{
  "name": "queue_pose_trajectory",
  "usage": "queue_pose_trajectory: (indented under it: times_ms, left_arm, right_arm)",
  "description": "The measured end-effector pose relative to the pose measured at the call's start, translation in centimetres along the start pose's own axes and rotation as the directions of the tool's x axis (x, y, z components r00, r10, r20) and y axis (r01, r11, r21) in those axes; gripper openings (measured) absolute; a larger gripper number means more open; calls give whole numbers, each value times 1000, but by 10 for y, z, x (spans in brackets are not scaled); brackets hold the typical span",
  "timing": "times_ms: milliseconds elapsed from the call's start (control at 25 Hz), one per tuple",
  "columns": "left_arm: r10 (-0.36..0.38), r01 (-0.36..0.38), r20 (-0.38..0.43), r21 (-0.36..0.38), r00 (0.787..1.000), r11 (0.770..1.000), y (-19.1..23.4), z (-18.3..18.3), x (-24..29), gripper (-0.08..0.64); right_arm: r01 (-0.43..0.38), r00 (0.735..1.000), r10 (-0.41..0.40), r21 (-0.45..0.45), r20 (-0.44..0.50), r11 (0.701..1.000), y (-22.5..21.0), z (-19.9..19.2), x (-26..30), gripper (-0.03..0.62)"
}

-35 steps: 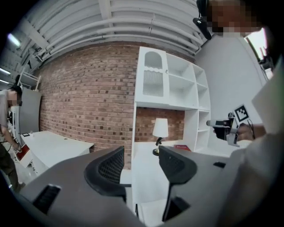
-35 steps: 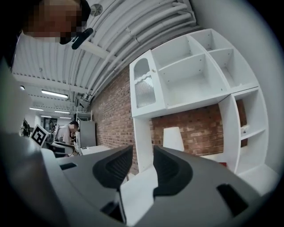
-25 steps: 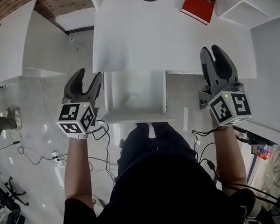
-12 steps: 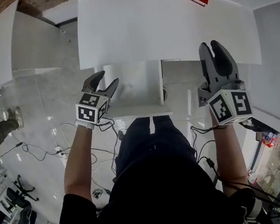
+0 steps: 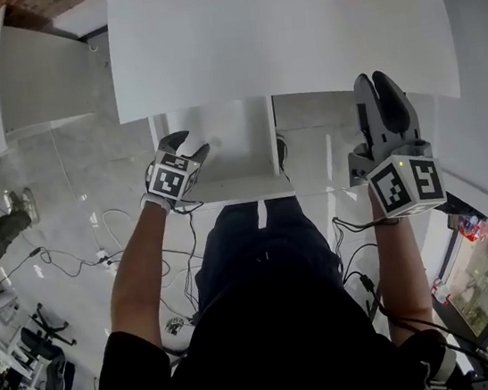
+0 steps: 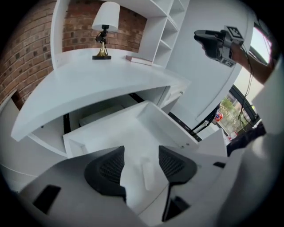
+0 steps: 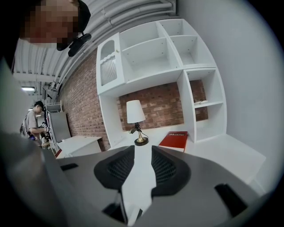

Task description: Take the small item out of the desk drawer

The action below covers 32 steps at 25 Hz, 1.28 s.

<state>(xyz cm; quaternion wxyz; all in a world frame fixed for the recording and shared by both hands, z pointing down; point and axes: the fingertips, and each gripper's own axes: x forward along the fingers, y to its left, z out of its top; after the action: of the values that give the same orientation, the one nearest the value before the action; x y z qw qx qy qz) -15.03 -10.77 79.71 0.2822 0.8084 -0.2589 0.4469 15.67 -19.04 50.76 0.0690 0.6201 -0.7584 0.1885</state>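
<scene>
The drawer point(image 6: 169, 127) stands pulled out from under the front edge of the desk top point(image 5: 276, 41), which overhangs the drawer's back part. Its low side walls and front rim frame a wide, flat white floor that is open from above.

The left gripper point(image 5: 190, 145) hangs over the drawer's left front corner and tilts down into it, jaws spread. The small item point(image 6: 147, 176), a pale flat piece, lies on the drawer floor near the front rim. In the left gripper view it shows in the gap between the two pads, beneath them and touching neither.

The right gripper point(image 5: 375, 81) is held well to the right of the drawer, outside its right wall, and points across the desk top towards a red book point(image 7: 175, 139). Its jaws have just been closing, are still parted by a narrow gap, and have nothing between them.
</scene>
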Motion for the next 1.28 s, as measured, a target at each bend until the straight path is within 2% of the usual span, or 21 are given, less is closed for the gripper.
queue_pose_trajectory:
  times_ms: [200, 400, 560, 720, 840, 1000, 1280]
  left_arm:
    - [-23, 24, -108, 3, 994, 1000, -2, -32, 33, 241]
    - [-53, 58, -208, 18, 977, 998, 2, -66, 60, 225]
    - [-85, 94, -248, 23, 965, 995, 3, -73, 76, 222]
    - [-126, 146, -314, 40, 941, 988, -6, -82, 86, 222]
    - [-121, 149, -336, 59, 934, 987, -9, -84, 90, 216]
    - [-136, 160, -349, 41, 927, 986, -11, -91, 96, 207]
    - [-135, 155, -412, 15, 901, 988, -15, -108, 101, 191]
  right_arm:
    - [-7, 1000, 7, 3, -18, 1000, 0, -11, 10, 114]
    - [-18, 998, 18, 8, -56, 1000, -1, -26, 19, 110]
    - [-20, 996, 20, -2, -88, 1000, -5, -39, 24, 106]
    - [-27, 995, 27, -5, -98, 1000, -3, -46, 26, 103]
    - [-31, 994, 30, 0, -103, 1000, -3, -48, 25, 100]
    - [-23, 994, 23, 3, -105, 1000, -5, -52, 24, 89]
    - [-26, 993, 27, 5, -117, 1000, -6, -58, 24, 74]
